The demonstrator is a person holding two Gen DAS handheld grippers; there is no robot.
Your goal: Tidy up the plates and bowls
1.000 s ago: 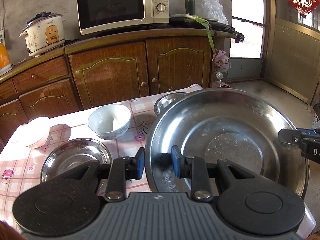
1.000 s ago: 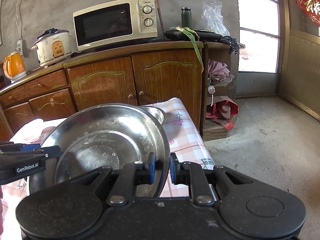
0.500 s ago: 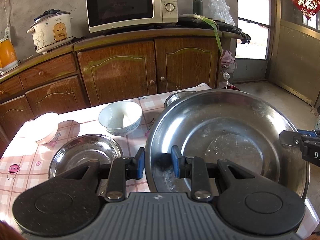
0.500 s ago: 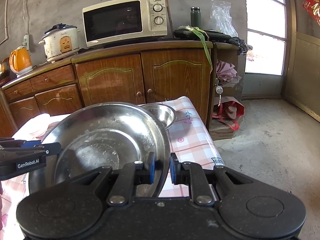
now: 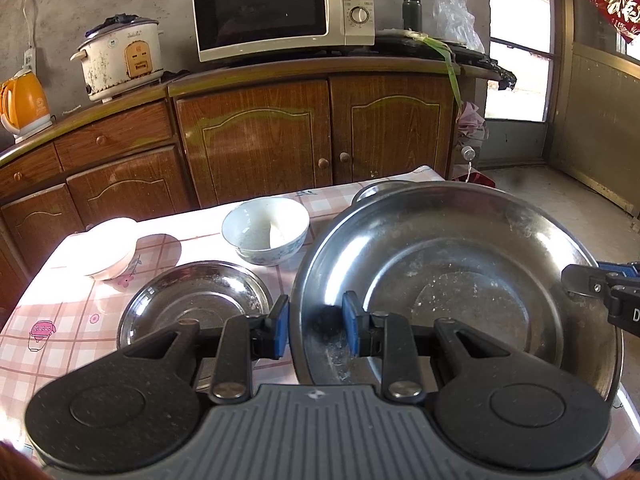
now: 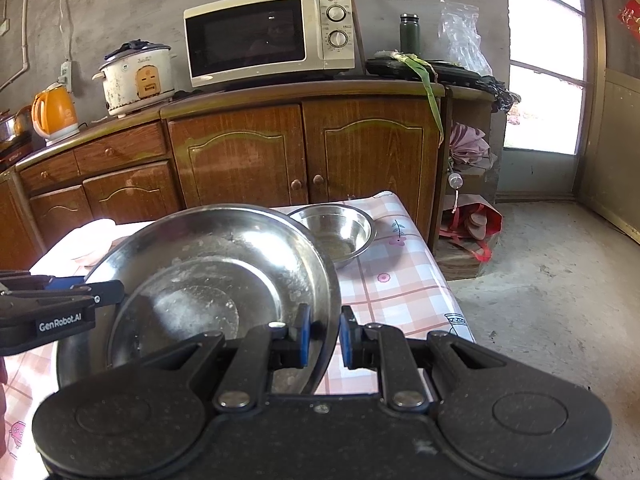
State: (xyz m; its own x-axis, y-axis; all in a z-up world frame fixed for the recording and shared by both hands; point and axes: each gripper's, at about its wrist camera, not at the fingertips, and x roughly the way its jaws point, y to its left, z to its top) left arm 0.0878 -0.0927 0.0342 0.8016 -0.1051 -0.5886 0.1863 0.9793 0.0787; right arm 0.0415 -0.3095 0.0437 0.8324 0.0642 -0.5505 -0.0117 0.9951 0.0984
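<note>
Above the checked tablecloth [image 5: 60, 320], at the table's right end: large steel basin [image 5: 460, 280], held off the surface and tilted. Left gripper [image 5: 316, 326] clamped on its left rim, one blue pad outside the wall, one inside. Right gripper [image 6: 323, 338] clamped on the opposite rim the same way; its black tip shows at the right edge of the left wrist view. Basin interior dull, with whitish residue.

Just behind the basin, a small steel bowl [image 6: 336, 232] sits on the cloth near the far right corner. Left of the basin, a shallow steel plate [image 5: 192, 300] lies flat. Beyond the plate, a white ceramic bowl with blue pattern [image 5: 266, 230], upright. Further left, a white bowl [image 5: 110, 248], tilted, washed out by sunlight.

Behind the table: wooden cabinets [image 5: 256, 140], with microwave [image 5: 280, 8], rice cooker [image 5: 120, 58] and orange kettle [image 5: 24, 106] on top.
</note>
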